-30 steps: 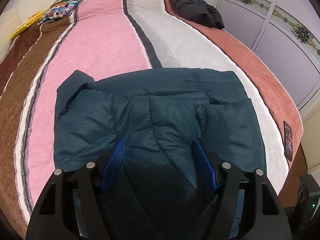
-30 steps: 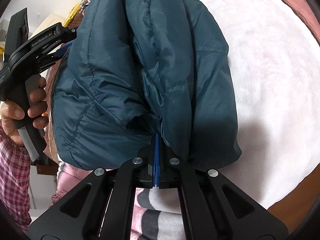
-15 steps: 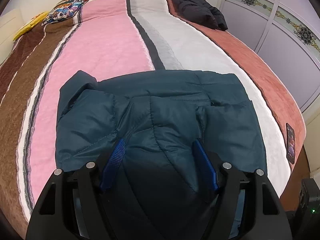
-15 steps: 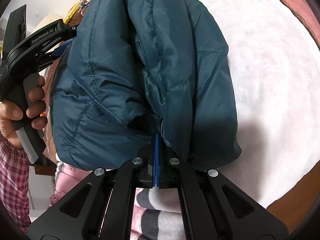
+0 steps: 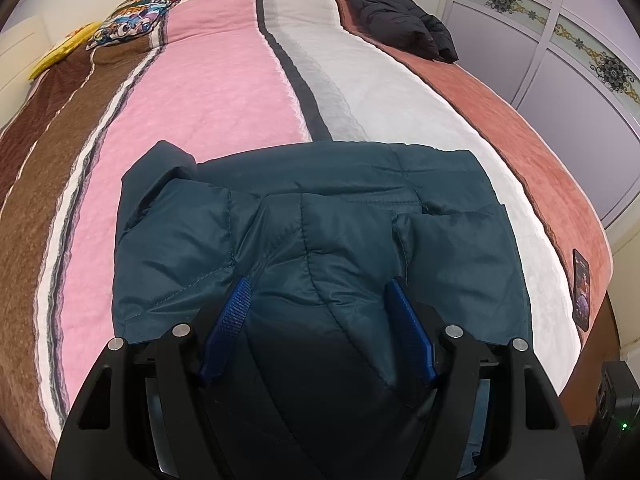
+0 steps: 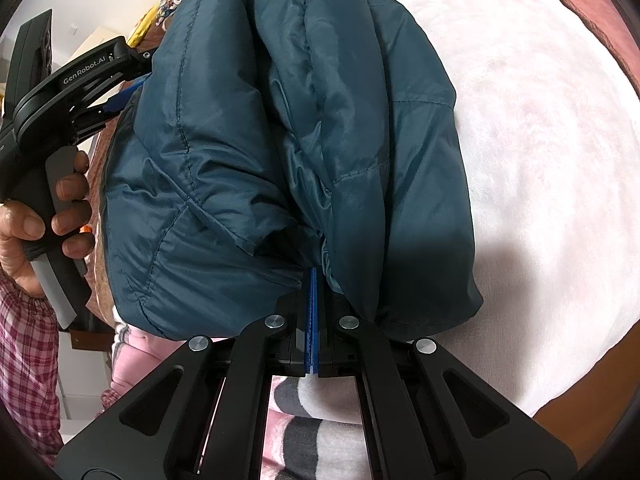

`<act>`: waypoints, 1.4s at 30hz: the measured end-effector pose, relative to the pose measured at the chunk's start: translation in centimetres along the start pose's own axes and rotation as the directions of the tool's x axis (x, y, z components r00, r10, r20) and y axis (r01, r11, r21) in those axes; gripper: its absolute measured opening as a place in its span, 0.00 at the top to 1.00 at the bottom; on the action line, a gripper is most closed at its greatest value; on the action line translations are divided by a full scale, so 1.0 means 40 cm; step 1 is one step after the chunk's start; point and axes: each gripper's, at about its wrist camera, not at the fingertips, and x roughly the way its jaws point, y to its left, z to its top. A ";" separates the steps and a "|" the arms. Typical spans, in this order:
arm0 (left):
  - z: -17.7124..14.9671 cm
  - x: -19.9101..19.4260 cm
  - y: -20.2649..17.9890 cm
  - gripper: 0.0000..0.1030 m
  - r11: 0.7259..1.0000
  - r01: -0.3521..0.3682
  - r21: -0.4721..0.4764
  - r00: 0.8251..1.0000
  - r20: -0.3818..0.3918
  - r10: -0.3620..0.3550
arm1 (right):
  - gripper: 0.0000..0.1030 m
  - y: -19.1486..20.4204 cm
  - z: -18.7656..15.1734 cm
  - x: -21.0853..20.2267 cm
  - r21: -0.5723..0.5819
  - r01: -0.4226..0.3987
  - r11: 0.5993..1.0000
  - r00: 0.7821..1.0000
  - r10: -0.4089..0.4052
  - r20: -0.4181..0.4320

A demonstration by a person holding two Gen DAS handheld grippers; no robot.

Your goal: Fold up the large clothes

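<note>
A dark teal puffer jacket [image 5: 320,208] lies folded across the near end of the striped bedspread [image 5: 220,80]. My left gripper [image 5: 318,284] has its blue pads wide apart, and a thick bunch of the jacket's near edge fills the gap back to the base. The pads sink into the fabric. In the right wrist view the jacket [image 6: 280,140] bulges upward, and my right gripper [image 6: 313,272] is shut, with its pad tips buried in a fold at the jacket's near edge. At that view's left, a hand [image 6: 24,232] holds the left tool's handle [image 6: 52,152].
A black jacket [image 5: 396,20] lies at the bed's far right. A patterned pillow [image 5: 140,16] is at the far left. A phone [image 5: 582,288] rests near the bed's right edge. Wardrobe doors [image 5: 560,60] stand to the right. A dark device with a green light [image 5: 616,412] sits low right.
</note>
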 end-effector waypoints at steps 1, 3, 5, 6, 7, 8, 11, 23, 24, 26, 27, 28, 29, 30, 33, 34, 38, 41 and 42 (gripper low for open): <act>0.000 -0.001 0.000 0.33 1.000 -0.001 0.000 1.000 0.001 0.001 | 1.00 -0.001 -0.001 0.001 0.000 0.000 1.000 1.000 0.000 0.000; 0.003 -0.009 -0.001 0.33 1.000 -0.003 0.004 1.000 0.008 0.003 | 1.00 -0.002 -0.002 0.001 0.003 -0.002 1.000 1.000 0.002 -0.001; 0.007 -0.029 0.003 0.33 1.000 0.018 -0.007 1.000 0.022 -0.018 | 1.00 -0.002 -0.003 0.001 0.007 -0.004 1.000 1.000 0.004 -0.003; 0.008 -0.042 0.007 0.33 0.999 0.034 -0.014 0.999 0.027 -0.034 | 1.00 -0.001 -0.004 0.000 0.009 -0.004 1.000 1.000 0.004 -0.005; 0.010 -0.053 0.012 0.33 0.999 0.048 -0.020 0.998 0.032 -0.047 | 1.00 -0.001 -0.004 -0.002 0.010 -0.005 1.000 1.000 0.005 -0.005; 0.009 -0.073 0.021 0.33 0.997 0.066 -0.029 0.997 0.040 -0.065 | 1.00 -0.001 -0.005 -0.004 0.010 -0.007 1.000 1.000 0.007 -0.005; 0.001 -0.135 0.055 0.31 0.995 0.092 -0.046 0.994 0.071 -0.089 | 1.00 -0.005 -0.004 -0.014 0.010 -0.020 1.000 1.000 0.020 -0.003; -0.200 -0.255 0.237 0.20 0.958 0.168 -0.232 0.985 0.070 -0.156 | 0.95 -0.014 -0.015 -0.083 -0.004 -0.074 0.997 0.997 0.074 0.031; -0.218 -0.249 0.249 0.20 0.950 0.181 -0.255 0.983 0.063 -0.170 | 0.90 -0.014 -0.015 -0.096 -0.005 -0.084 0.996 0.996 0.084 0.040; -0.242 -0.238 0.263 0.19 0.939 0.201 -0.279 0.980 0.050 -0.195 | 0.75 -0.017 -0.012 -0.137 -0.004 -0.102 0.995 0.992 0.102 0.078; -0.250 -0.231 0.267 0.19 0.935 0.208 -0.286 0.978 0.047 -0.203 | 0.62 -0.020 -0.006 -0.166 0.001 -0.093 0.996 0.989 0.092 0.114; -0.255 -0.225 0.268 0.19 0.933 0.212 -0.291 0.977 0.048 -0.207 | 0.52 -0.024 0.000 -0.187 0.003 -0.092 0.996 0.986 0.090 0.143; -0.262 -0.224 0.269 0.19 0.931 0.217 -0.295 0.976 0.050 -0.212 | 0.49 -0.026 0.008 -0.206 0.002 -0.093 0.996 0.981 0.091 0.173; -0.266 -0.221 0.272 0.19 0.928 0.224 -0.298 0.974 0.051 -0.219 | 0.43 -0.029 0.020 -0.227 0.000 -0.087 0.996 0.975 0.085 0.207; -0.270 -0.202 0.282 0.19 0.909 0.260 -0.327 0.965 0.051 -0.257 | 0.37 -0.043 0.059 -0.240 0.017 -0.064 0.998 0.970 0.059 0.238; -0.274 -0.200 0.284 0.19 0.903 0.268 -0.336 0.962 0.052 -0.266 | 0.36 -0.049 0.073 -0.233 0.025 -0.071 0.997 0.971 0.063 0.231; -0.288 -0.171 0.306 0.19 0.867 0.295 -0.402 0.951 0.038 -0.306 | 0.36 -0.076 0.115 -0.178 0.082 -0.063 0.995 0.983 0.048 0.179; -0.291 -0.154 0.310 0.19 0.851 0.317 -0.419 0.942 0.032 -0.335 | 0.36 -0.092 0.140 -0.126 0.111 -0.052 0.992 0.991 0.037 0.129; -0.291 -0.149 0.309 0.19 0.849 0.323 -0.417 0.939 0.031 -0.342 | 0.35 -0.097 0.147 -0.113 0.116 -0.041 0.992 0.993 0.028 0.115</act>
